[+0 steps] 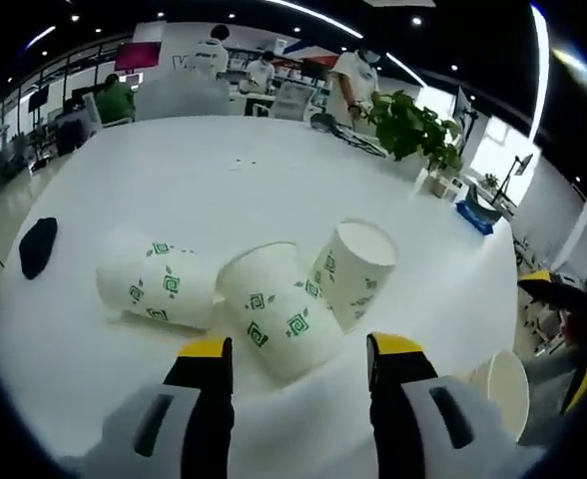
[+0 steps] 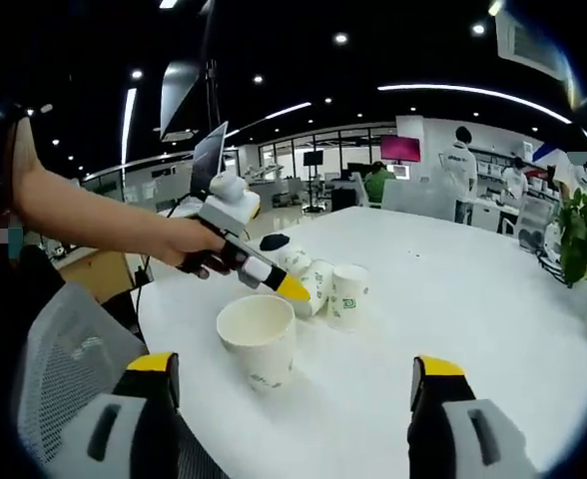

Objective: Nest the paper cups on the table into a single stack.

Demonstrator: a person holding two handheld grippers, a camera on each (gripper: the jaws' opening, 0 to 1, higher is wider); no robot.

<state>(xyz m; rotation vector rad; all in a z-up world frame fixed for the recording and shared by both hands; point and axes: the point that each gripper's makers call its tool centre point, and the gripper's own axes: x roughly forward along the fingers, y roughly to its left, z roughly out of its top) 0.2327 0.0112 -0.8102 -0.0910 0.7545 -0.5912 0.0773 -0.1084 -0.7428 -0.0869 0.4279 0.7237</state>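
Nesting not begun: three printed paper cups [image 1: 274, 309] lying clustered on white bench [image 1: 224, 190], fourth cup [image 2: 259, 339] upright nearer; left tool [image 1: 298, 369] open just short of cluster, right tool [image 2: 293, 384] open, empty

The white tabletop [image 1: 224, 180] carries three paper cups [image 1: 274, 299] with green print, lying tipped in a touching row. Another cup [image 2: 259, 339] stands upright near the edge. A dark object [image 1: 37, 245] lies apart toward the far side.
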